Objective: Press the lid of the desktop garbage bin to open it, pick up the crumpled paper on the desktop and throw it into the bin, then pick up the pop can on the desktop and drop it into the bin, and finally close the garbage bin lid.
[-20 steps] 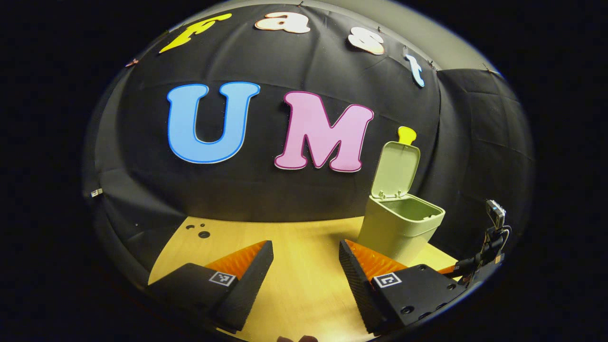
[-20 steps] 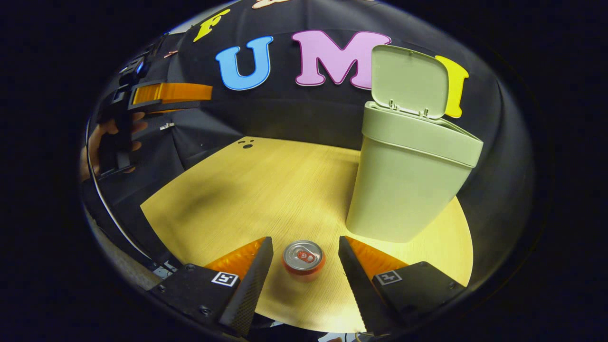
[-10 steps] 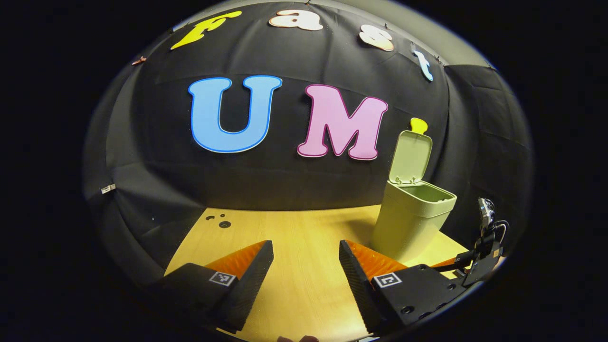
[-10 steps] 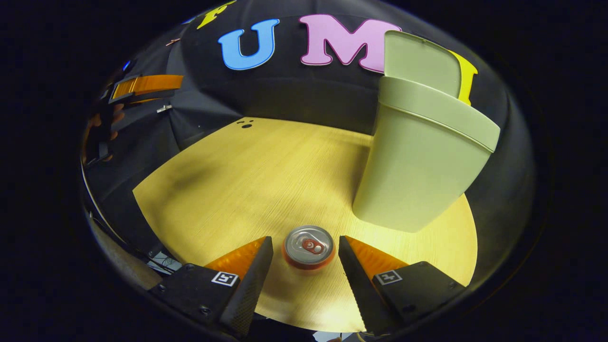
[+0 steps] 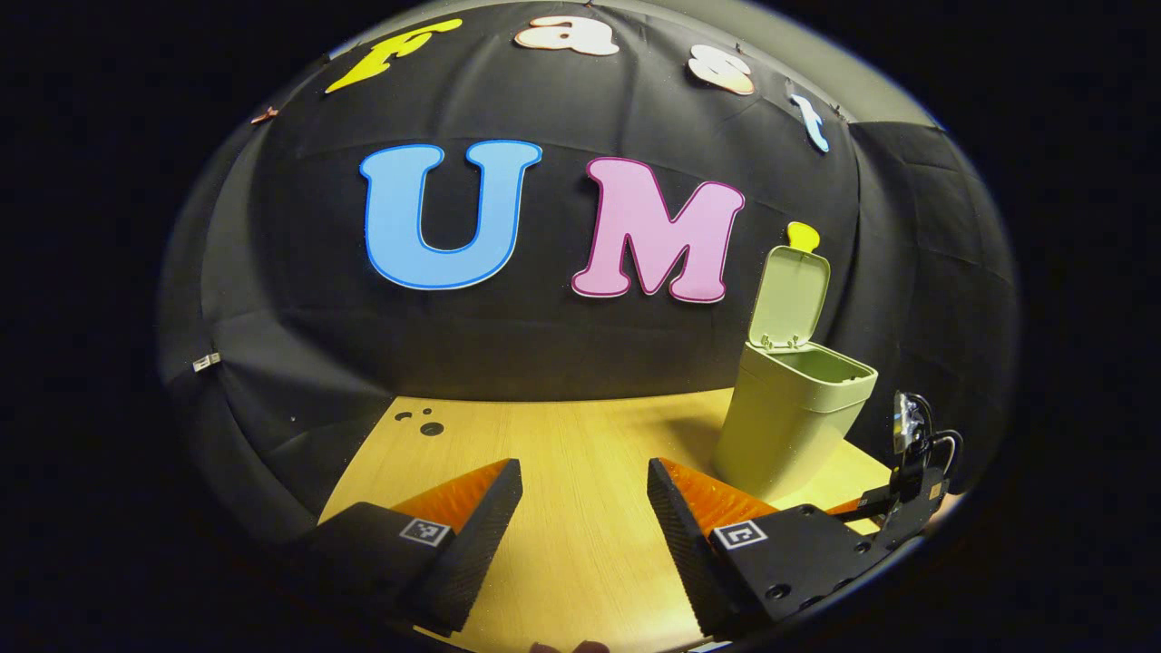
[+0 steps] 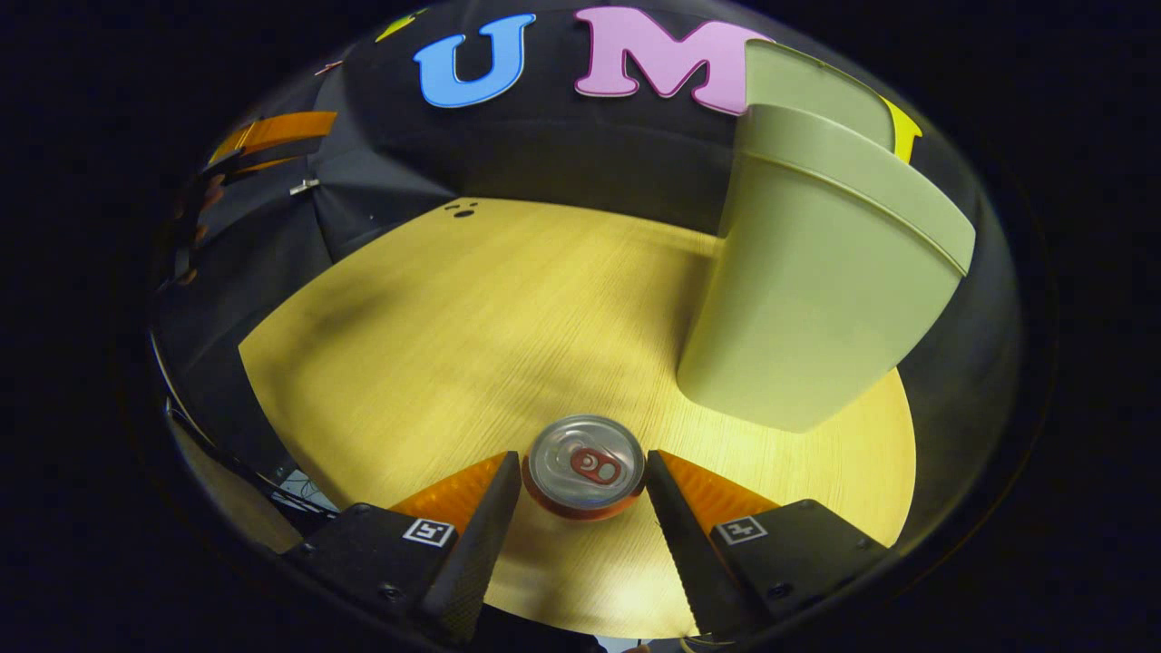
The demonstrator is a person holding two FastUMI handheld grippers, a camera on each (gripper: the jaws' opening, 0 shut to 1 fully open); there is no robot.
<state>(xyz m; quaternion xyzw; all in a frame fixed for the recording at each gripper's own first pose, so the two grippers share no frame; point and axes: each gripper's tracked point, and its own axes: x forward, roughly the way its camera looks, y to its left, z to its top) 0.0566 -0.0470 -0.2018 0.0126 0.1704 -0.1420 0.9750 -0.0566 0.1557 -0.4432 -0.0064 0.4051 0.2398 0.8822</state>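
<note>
A can (image 6: 585, 465) stands upright, top up, between the spread fingers of the right gripper (image 6: 583, 472); the left gripper (image 5: 585, 472) hangs spread beside the open bin (image 5: 789, 419).

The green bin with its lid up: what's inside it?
In the left gripper view the garbage bin stands open, lid raised. Past its rim shows bare green inner wall; the bottom is hidden, so its contents cannot be told.

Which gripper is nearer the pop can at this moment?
Right. The right gripper brackets the pop can, one finger on each side. The left gripper hangs open over bare table, away from it.
</note>
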